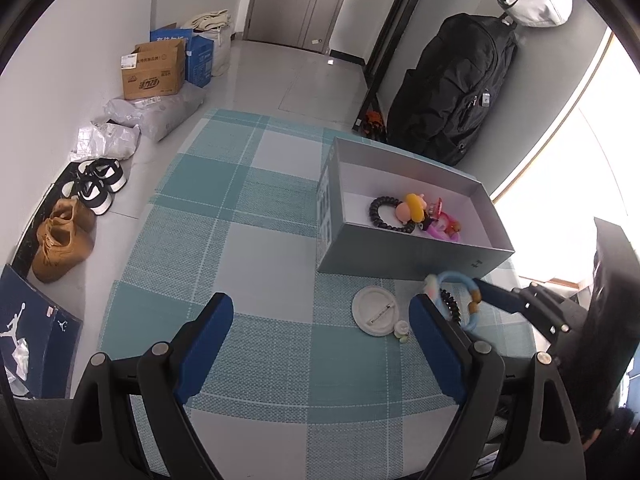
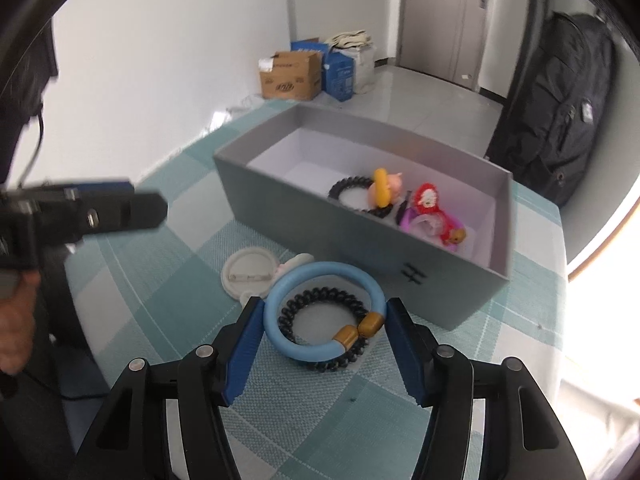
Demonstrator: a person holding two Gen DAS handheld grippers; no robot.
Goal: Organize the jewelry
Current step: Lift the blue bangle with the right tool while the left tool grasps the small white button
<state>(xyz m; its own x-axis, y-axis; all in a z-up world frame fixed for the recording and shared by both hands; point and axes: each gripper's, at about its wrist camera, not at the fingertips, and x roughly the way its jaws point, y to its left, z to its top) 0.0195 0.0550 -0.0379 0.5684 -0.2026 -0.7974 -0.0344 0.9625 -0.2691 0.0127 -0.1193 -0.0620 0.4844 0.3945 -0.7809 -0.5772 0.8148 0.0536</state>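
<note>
A light blue ring bracelet [image 2: 320,312] with gold beads sits between the fingers of my right gripper [image 2: 324,316], which is shut on it; a black coil hair tie [image 2: 320,300] lies inside the ring. The bracelet also shows in the left wrist view [image 1: 460,300]. The grey box [image 2: 360,236] just beyond holds a black coil bracelet [image 2: 352,186], a yellow and pink toy [image 2: 384,188] and red and pink trinkets [image 2: 430,212]. A white round badge [image 1: 374,310] lies by the box. My left gripper [image 1: 322,312] is open and empty above the checked cloth.
The table has a teal checked cloth [image 1: 260,240]. On the floor at the left stand shoes [image 1: 60,248], bags and a cardboard box [image 1: 154,70]. A black backpack [image 1: 452,88] hangs behind the grey box [image 1: 412,256]. A small white button [image 1: 401,329] lies beside the badge.
</note>
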